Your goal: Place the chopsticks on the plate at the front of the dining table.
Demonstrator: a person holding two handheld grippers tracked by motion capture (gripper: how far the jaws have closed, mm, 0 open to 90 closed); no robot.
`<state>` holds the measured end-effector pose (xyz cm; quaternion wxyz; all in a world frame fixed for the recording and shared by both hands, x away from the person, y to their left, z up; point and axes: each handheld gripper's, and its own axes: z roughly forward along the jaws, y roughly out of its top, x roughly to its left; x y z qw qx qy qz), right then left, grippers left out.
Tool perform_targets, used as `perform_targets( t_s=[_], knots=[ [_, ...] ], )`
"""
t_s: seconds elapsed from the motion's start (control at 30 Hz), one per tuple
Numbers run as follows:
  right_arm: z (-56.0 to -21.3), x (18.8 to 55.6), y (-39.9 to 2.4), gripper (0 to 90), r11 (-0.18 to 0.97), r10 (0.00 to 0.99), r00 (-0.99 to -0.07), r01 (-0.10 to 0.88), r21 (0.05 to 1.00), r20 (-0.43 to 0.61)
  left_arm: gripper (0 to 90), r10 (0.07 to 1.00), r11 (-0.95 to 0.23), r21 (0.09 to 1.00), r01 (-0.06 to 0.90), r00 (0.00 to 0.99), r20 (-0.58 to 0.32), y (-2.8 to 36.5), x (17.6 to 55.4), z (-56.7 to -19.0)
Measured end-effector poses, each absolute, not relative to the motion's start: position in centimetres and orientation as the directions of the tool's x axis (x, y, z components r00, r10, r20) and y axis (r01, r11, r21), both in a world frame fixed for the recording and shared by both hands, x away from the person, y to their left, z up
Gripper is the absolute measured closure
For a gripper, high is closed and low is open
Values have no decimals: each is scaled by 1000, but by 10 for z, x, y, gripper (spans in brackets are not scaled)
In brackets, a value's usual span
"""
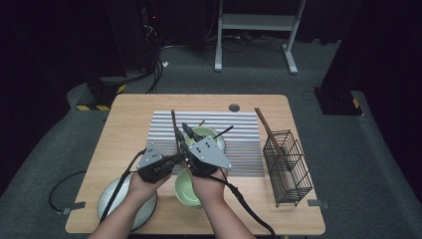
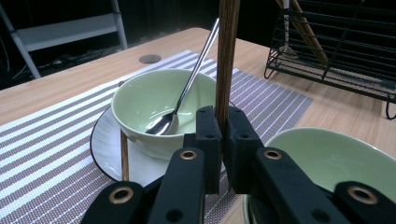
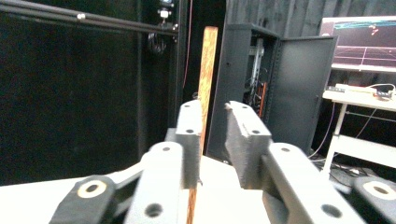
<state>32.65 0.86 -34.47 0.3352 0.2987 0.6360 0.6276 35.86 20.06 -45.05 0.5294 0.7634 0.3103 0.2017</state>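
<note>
Wooden table [image 1: 129, 124] carries striped mat [image 1: 244, 130], wire rack [image 1: 288, 167], perhaps a plate [image 1: 112, 201].

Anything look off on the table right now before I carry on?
One oddity: a loose wooden chopstick leans against the far bowl, on its plate, apart from the chopstick clamped in the left gripper. A spoon rests inside that bowl. Nothing spilled or broken.

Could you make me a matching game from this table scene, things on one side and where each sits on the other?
Things:
1. metal spoon
2. wooden chopstick
3. wire rack
4. striped placemat

Places:
A. at the table's right side
B. under the plate and far bowl
C. pinched upright in the left gripper's jaws
D. resting inside the far green bowl

Pairs: 1-D, 2-C, 3-A, 4-B
</note>
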Motion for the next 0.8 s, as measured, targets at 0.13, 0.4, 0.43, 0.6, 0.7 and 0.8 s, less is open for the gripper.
perform_targets(
  t_s=[0.13,0.4,0.43,0.6,0.7,0.8],
  knots=[
    [-351,323,10,830,52,791,-608,-45,998,-69,851,691,-243,932,270,723,-29,200,359,-451],
    [-366,323,29,831,96,760,-645,-8,995,-79,851,682,-260,929,263,731,-16,198,357,-452],
    [-367,324,29,830,99,762,-643,-4,995,-78,851,679,-262,930,260,734,-14,198,357,-451],
    [-369,330,24,821,96,776,-627,8,995,-70,851,675,-250,931,264,737,-27,200,356,-451],
    [-368,334,21,822,87,785,-617,15,996,-59,851,675,-245,933,263,737,-31,200,356,-451],
    [-367,336,18,821,92,792,-606,10,996,-67,852,672,-241,935,260,740,-33,201,356,-450]
  ],
)
